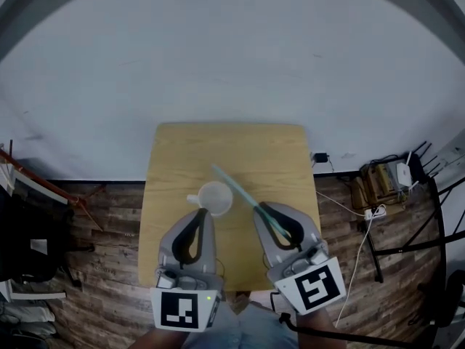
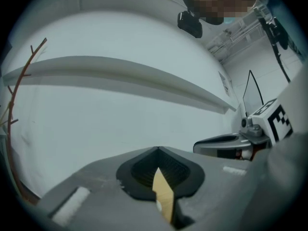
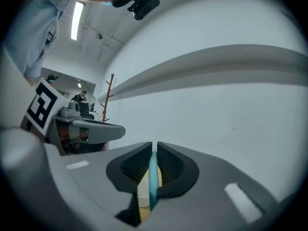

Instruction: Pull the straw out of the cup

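A white cup (image 1: 215, 198) with a small handle stands on the little wooden table (image 1: 174, 151). My right gripper (image 1: 259, 206) is shut on a teal straw (image 1: 236, 187), which slants up-left from the jaws and passes over the cup's right rim, its far end beyond the cup. In the right gripper view the straw (image 3: 153, 177) is pinched between the black pads of my right gripper (image 3: 154, 143). My left gripper (image 1: 204, 213) hovers just in front of the cup with its tips together and nothing between them. The left gripper view shows my left gripper (image 2: 158, 149) and only a sliver of table (image 2: 163, 196) through its jaws.
The table stands against a white wall (image 1: 232, 64) on a wood-plank floor (image 1: 109, 217). Cables, a power strip (image 1: 374, 213) and small boxes (image 1: 374, 180) lie on the floor to the right. Dark stands (image 1: 29, 246) crowd the left. Each gripper view shows the other gripper beside it.
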The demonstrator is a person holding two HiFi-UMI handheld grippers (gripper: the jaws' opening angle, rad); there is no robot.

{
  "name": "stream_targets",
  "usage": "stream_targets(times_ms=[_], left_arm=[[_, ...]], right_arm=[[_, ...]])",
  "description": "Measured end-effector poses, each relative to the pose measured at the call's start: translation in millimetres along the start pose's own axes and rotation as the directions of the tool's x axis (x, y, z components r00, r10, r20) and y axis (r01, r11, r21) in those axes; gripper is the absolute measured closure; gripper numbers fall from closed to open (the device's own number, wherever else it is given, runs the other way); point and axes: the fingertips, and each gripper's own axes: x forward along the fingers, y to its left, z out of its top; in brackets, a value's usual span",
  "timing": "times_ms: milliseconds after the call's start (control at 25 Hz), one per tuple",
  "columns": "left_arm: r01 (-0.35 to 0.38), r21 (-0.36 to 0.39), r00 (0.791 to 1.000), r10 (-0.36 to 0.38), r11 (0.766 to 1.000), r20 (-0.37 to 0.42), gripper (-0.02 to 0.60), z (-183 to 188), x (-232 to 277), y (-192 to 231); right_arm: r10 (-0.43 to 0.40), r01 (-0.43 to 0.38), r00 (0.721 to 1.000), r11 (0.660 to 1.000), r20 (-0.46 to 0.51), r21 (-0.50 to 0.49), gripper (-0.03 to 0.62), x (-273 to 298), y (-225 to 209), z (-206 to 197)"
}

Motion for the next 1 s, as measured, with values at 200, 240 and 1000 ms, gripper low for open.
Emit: stream_targets(times_ms=[200, 240, 1000], left_arm=[[0.004, 0.011, 0.998, -0.004, 1.000, 0.057, 0.561, 28, -5, -20], [0.006, 0.011, 0.998, -0.007, 1.000, 0.065, 0.561, 32, -7, -23], [-0.021, 0.090, 0.990, 0.008, 0.996, 0.144, 0.563, 63, -26, -48]], right_arm=[[-0.019, 0.021, 0.997, 1.000, 0.072, -0.020, 0.556, -19, -4, 33], [-0.022, 0.025, 0.996, 0.999, 0.081, -0.027, 0.555, -22, -4, 38], [-0.027, 0.044, 0.985, 0.995, 0.170, -0.093, 0.557, -52, 1, 72]])
